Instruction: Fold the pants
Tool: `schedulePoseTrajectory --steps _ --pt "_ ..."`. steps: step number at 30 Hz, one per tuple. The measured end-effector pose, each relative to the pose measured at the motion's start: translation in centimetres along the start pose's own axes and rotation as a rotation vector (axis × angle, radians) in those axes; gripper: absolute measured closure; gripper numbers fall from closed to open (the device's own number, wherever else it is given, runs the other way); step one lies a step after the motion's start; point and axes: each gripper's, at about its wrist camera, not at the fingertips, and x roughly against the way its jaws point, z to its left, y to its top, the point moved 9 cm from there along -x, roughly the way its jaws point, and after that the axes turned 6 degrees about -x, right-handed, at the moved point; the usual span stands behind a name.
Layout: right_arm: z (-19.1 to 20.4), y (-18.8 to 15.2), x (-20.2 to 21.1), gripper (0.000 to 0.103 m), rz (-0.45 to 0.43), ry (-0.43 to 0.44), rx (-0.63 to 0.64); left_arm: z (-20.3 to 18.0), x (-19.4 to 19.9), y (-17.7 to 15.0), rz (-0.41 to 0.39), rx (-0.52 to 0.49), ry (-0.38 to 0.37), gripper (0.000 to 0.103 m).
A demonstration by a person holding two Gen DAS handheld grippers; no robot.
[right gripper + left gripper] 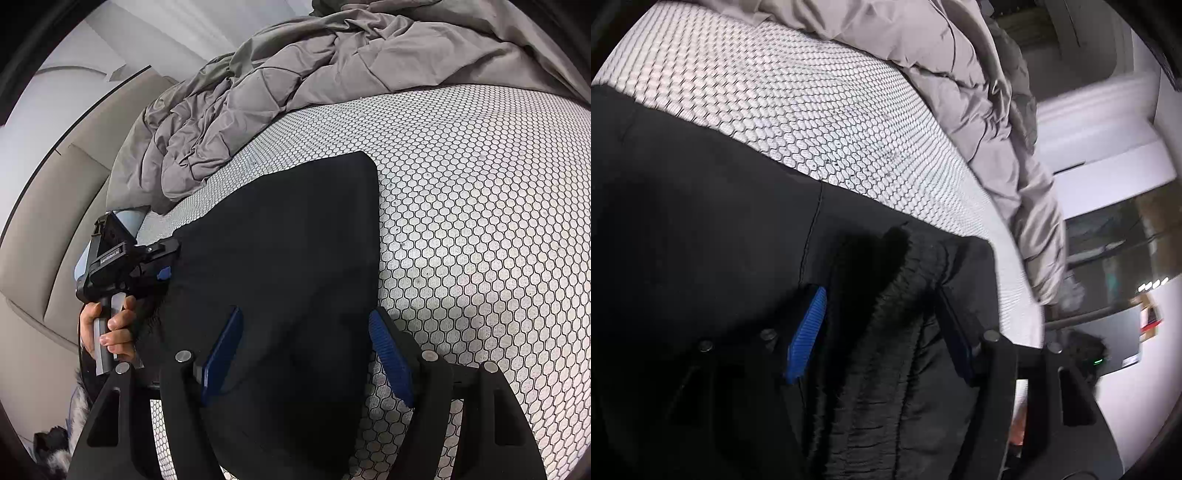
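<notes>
Pants (280, 251), black, are lying flat on the honeycomb-print mattress (480, 206), already looking folded into a compact panel with a squared far edge; a grey comforter (295, 74) is bunching up behind, apart from the fabric. Left gripper (882, 332) is sitting at the ribbed elastic waistband (886, 314) near the mattress edge, blue pads (807, 332) standing wide apart with the waistband between them, not clamping anything as far as the left wrist view shows. Right gripper (306, 350) is hovering low over the near end of the panel, jaws wide apart, one pad over the cloth and the other at its right edge over the mattress, holding nothing. Left hand (110, 328) is gripping the tool handle in the right wrist view. Step looks like setting up the next fold or a final smoothing, probably well along. Next move is likely needing both jaws closing on matching edges, pinching all layers together so the stack is not slipping apart.
</notes>
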Motion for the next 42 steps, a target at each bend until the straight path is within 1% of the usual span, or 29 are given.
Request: schedulePoseTrajectory --steps 2,3,4,5,6,7,8,9,10,11,13,16,17,18,19,20,21,22,23,25,27,32,35,36,37,38,39,41,42 --pt "0.0 -0.1 0.1 0.031 0.001 0.000 0.002 -0.6 -0.2 -0.1 -0.010 -0.055 0.064 0.046" --pt "0.0 -0.1 0.1 0.031 0.001 -0.001 0.002 -0.8 -0.1 -0.1 -0.017 -0.079 0.093 0.057" --pt "0.2 -0.1 0.0 0.031 0.001 -0.001 0.002 -1.1 0.0 -0.1 -0.030 -0.111 0.134 0.063" --pt "0.3 -0.1 0.0 0.031 0.001 0.000 0.004 -1.4 0.4 0.1 -0.053 -0.139 0.172 0.078" --pt "0.4 -0.1 0.0 0.031 0.002 0.000 0.005 -1.7 0.9 0.3 -0.076 -0.157 0.202 0.086" --pt "0.5 -0.2 0.0 0.031 0.002 0.000 0.007 -2.4 1.6 0.6 -0.105 -0.169 0.201 0.089" --pt "0.6 -0.2 0.1 0.031 0.003 0.001 0.010 -3.0 2.4 1.0 -0.140 -0.174 0.186 0.097" --pt "0.6 -0.2 0.1 0.031 0.003 0.002 0.012 -3.5 3.1 1.2 -0.164 -0.178 0.176 0.100" --pt "0.7 -0.2 0.1 0.031 0.003 0.002 0.012 -4.1 3.7 1.5 -0.190 -0.187 0.165 0.100" --pt "0.6 -0.3 0.1 0.031 0.003 0.002 0.012 -4.5 4.0 1.6 -0.196 -0.194 0.161 0.100" --pt "0.5 -0.3 0.2 0.031 0.004 0.001 0.013 -4.5 3.9 1.6 -0.179 -0.203 0.179 0.100" --pt "0.1 -0.7 0.5 0.031 0.003 -0.006 0.009 -2.9 2.9 1.1 -0.129 -0.155 0.188 0.097" --pt "-0.1 -0.8 0.7 0.031 0.004 -0.007 0.007 -2.3 2.5 0.9 -0.104 -0.140 0.202 0.092" --pt "-0.1 -0.8 0.7 0.031 0.004 -0.009 0.007 -1.9 2.2 0.7 -0.084 -0.128 0.198 0.087" --pt "-0.2 -0.8 0.8 0.031 0.005 -0.012 0.007 -1.4 1.8 0.4 -0.058 -0.113 0.185 0.082" --pt "-0.4 -0.8 0.9 0.031 0.004 -0.015 0.006 -1.1 1.6 0.1 -0.038 -0.097 0.167 0.072" --pt "-0.5 -0.8 0.9 0.031 0.003 -0.017 0.004 -0.9 1.5 0.0 -0.033 -0.083 0.135 0.066" --pt "-0.6 -0.9 1.0 0.031 0.003 -0.018 0.001 -0.9 1.3 -0.2 -0.024 -0.074 0.104 0.063" --pt "-0.7 -0.9 1.1 0.031 0.002 -0.017 -0.002 -0.8 1.3 -0.2 -0.020 -0.071 0.095 0.062" --pt "-0.7 -1.0 1.1 0.031 0.005 -0.014 -0.001 -0.6 1.0 -0.4 0.002 -0.071 0.101 0.061" --pt "-0.6 -0.9 1.0 0.031 0.006 -0.017 -0.003 -0.4 0.8 -0.4 0.017 -0.069 0.096 0.057" --pt "-0.3 -1.2 0.6 0.031 0.021 -0.020 0.003 -0.1 -0.1 0.0 0.019 -0.037 0.057 0.055" --pt "-0.5 -1.2 0.3 0.031 0.024 -0.025 -0.003 -0.5 -0.2 0.2 0.015 -0.016 0.047 0.055" --pt "-0.5 -1.1 0.4 0.031 0.023 -0.024 -0.006 -0.8 -0.2 0.2 0.011 -0.017 0.033 0.059" --pt "-0.5 -1.2 0.4 0.031 0.022 -0.023 -0.007 -1.1 -0.1 0.3 0.003 -0.024 0.035 0.063" --pt "-0.5 -1.1 0.5 0.031 0.019 -0.021 -0.007 -1.5 0.1 0.3 -0.010 -0.052 0.057 0.073" --pt "-0.5 -1.0 0.5 0.031 0.018 -0.019 -0.007 -2.0 0.2 0.3 -0.012 -0.088 0.077 0.077" --pt "-0.4 -1.0 0.6 0.031 0.016 -0.015 -0.004 -3.1 0.7 0.2 -0.027 -0.160 0.110 0.083" --pt "-0.4 -1.0 0.6 0.031 0.016 -0.016 -0.005 -3.5 1.0 0.2 -0.034 -0.178 0.123 0.084"
